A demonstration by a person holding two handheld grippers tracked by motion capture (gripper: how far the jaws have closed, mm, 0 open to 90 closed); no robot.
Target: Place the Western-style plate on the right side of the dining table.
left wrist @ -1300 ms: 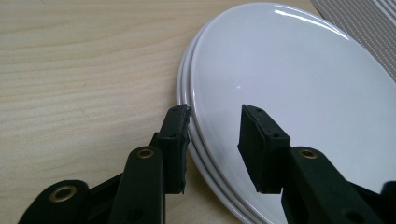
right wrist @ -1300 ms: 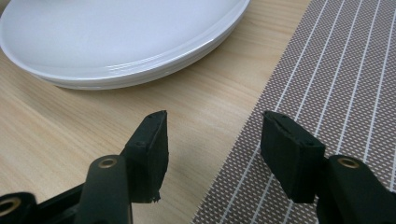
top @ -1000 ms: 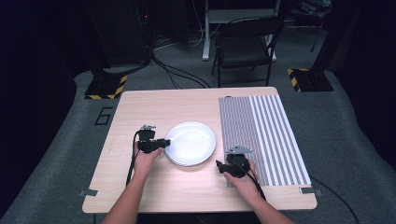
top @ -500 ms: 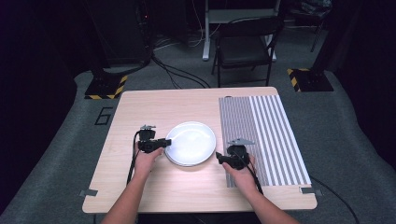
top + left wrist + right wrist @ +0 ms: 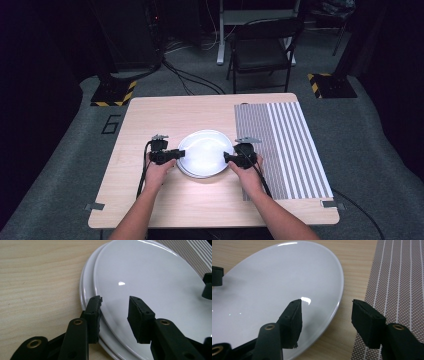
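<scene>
Two round white glossy plates lie stacked a little left of the middle of the pale wooden worktop, the upper plate shifted slightly so that the rim of the lower plate shows as a crescent along its left edge in the left gripper view. Just to the right of the stack lies a grey placemat with thin white stripes, its left edge close to the plates but apart from them.

The left gripper is at the left edge of the stack and is clenched on the rim of the upper plate: in the left gripper view one black jaw sits under the rim and the other over the plate's surface.

The right gripper is at the right edge of the stack. Its jaws have just been opening and stand apart, astride the plate's rim: one jaw over the white surface, the other over the strip of wood next to the placemat, neither pressing on the plate.

Each gripper is in one of the person's hands, with forearms coming in from the near side of the worktop.
</scene>
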